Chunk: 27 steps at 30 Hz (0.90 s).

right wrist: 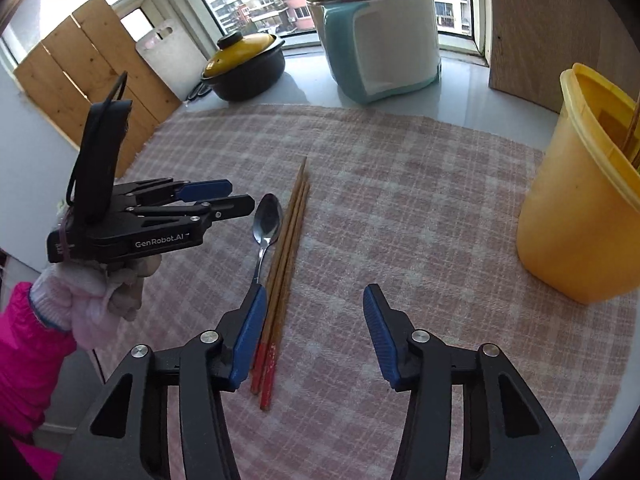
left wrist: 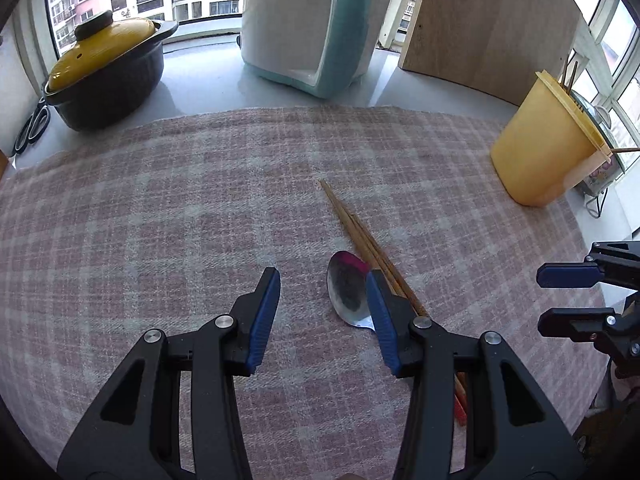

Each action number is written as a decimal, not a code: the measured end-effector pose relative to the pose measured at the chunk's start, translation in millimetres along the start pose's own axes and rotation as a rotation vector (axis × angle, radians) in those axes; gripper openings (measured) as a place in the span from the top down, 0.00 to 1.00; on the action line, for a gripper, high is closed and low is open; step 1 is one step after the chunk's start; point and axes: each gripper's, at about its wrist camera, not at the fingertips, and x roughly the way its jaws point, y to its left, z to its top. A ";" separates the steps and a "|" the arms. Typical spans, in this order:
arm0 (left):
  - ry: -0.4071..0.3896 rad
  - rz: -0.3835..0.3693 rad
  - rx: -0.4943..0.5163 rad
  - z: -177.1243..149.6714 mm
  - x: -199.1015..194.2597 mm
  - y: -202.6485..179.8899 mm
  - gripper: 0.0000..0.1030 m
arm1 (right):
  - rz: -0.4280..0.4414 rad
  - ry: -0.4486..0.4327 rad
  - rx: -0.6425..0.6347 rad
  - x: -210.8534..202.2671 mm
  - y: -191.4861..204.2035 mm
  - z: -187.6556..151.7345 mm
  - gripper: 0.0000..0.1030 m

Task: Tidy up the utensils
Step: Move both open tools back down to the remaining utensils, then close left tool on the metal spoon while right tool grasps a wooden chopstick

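Pink-checked cloth (right wrist: 400, 208) is the landmark here: a metal spoon (right wrist: 267, 222) and wooden chopsticks (right wrist: 289, 240) lie side by side mid-cloth, touching. Left gripper (left wrist: 323, 282) and right gripper (right wrist: 314, 300) both hover spread wide, holding nothing. The yellow holder (right wrist: 576, 224) sits at the cloth's right edge; the clay pot (left wrist: 104, 80) and teal-white cooker (left wrist: 308, 28) stand beyond its far edge.

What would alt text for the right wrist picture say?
Open right gripper hangs over a checked cloth, where a metal spoon lies beside wooden chopsticks. A yellow holder stands at right; the open left gripper hangs at left.
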 end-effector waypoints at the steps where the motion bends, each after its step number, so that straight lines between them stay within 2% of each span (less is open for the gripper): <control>1: 0.006 -0.006 0.003 -0.3 2.8 -0.1 0.55 | 0.012 0.017 0.013 6.1 -0.3 -0.6 0.65; 5: 0.025 -0.020 0.012 -2.9 13.5 0.4 0.62 | 0.047 0.069 0.037 27.1 3.2 -0.8 0.79; 8: 0.033 -0.026 0.012 -3.7 18.9 1.2 0.67 | 0.047 0.095 0.023 39.2 11.2 -0.2 0.83; 11: 0.032 -0.027 0.015 -4.7 22.0 1.6 0.68 | 0.029 0.117 0.005 50.0 18.0 1.8 0.87; 17: 0.030 -0.029 0.030 -3.8 24.5 -0.5 0.80 | -0.018 0.159 -0.031 65.1 27.3 5.0 0.90; 19: 0.028 -0.027 0.034 -3.5 25.3 -1.4 0.80 | -0.036 0.163 -0.046 68.0 29.0 7.6 0.91; 23: 0.027 -0.029 0.046 -2.9 26.8 -5.0 0.88 | -0.068 0.176 -0.070 70.2 28.8 11.9 0.91; 27: 0.023 -0.019 0.064 -2.8 27.8 -8.5 0.88 | -0.075 0.189 -0.084 73.9 29.4 15.6 0.91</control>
